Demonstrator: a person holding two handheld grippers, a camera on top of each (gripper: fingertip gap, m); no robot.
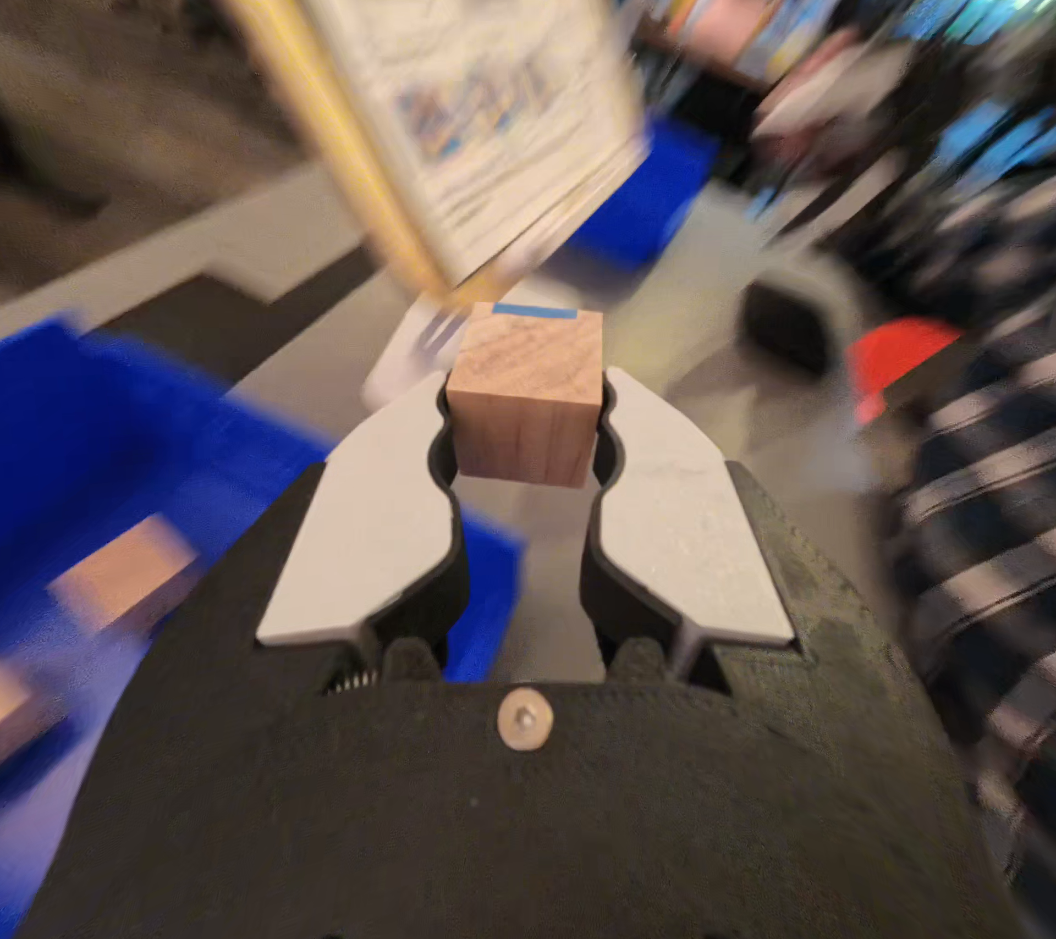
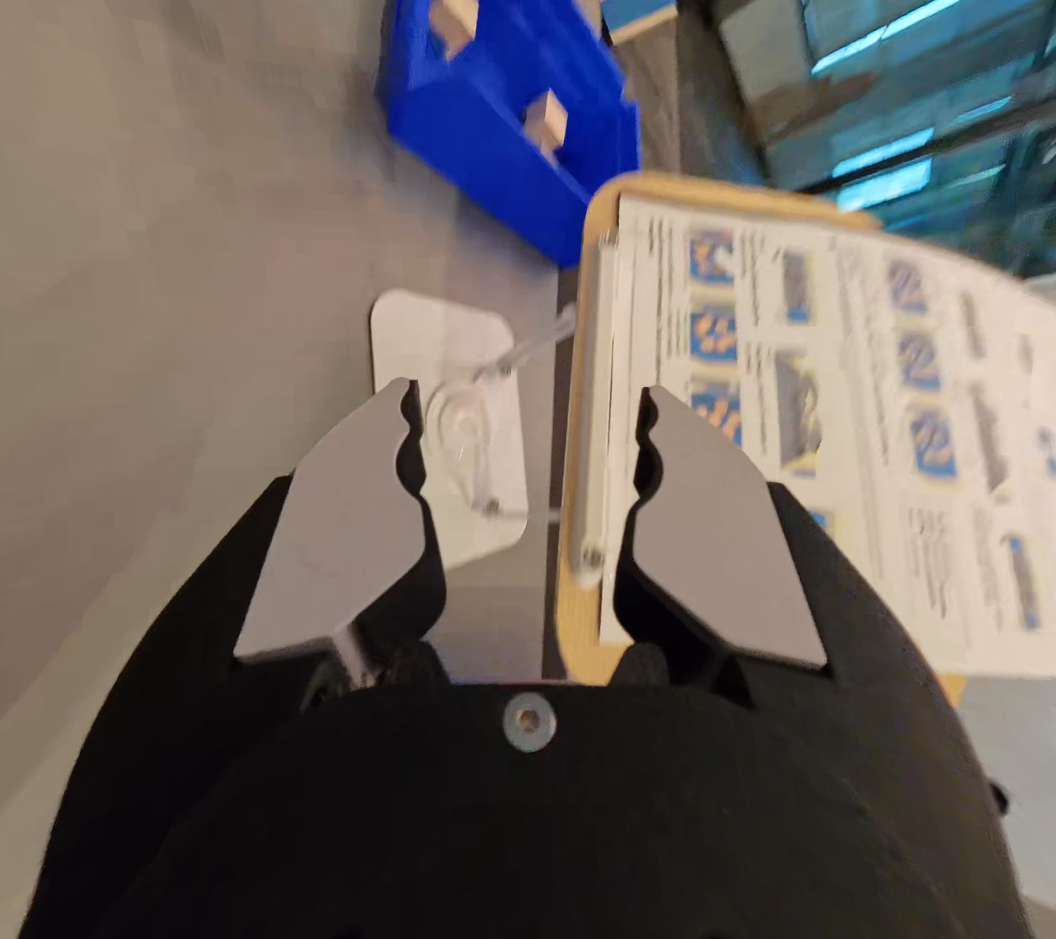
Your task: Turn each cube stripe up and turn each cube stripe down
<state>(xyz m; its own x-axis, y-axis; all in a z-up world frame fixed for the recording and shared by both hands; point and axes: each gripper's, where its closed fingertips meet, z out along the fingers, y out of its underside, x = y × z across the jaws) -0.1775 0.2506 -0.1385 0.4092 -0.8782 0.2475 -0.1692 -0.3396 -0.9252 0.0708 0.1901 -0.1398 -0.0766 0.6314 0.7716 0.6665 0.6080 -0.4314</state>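
Observation:
In the left wrist view my left gripper point(image 1: 524, 412) is shut on a wooden cube point(image 1: 526, 397), both pads pressed on its sides. A blue stripe point(image 1: 534, 310) shows at the cube's far top edge. The cube is held above the grey table point(image 1: 714, 397). A blue bin point(image 1: 114, 454) at the left holds blurred wooden cubes point(image 1: 126, 569). In the right wrist view my right gripper point(image 2: 528, 397) is open with nothing between its fingers. A blue bin point(image 2: 503, 72) beyond it holds two wooden cubes point(image 2: 454, 12).
A wooden clipboard with printed sheets point(image 2: 771, 397) stands on a white stand base point(image 2: 446, 397), close to the right gripper's right finger; it also shows in the left wrist view point(image 1: 457, 83). A second blue bin point(image 1: 640, 192) sits behind. A red object point(image 1: 891, 363) lies at right.

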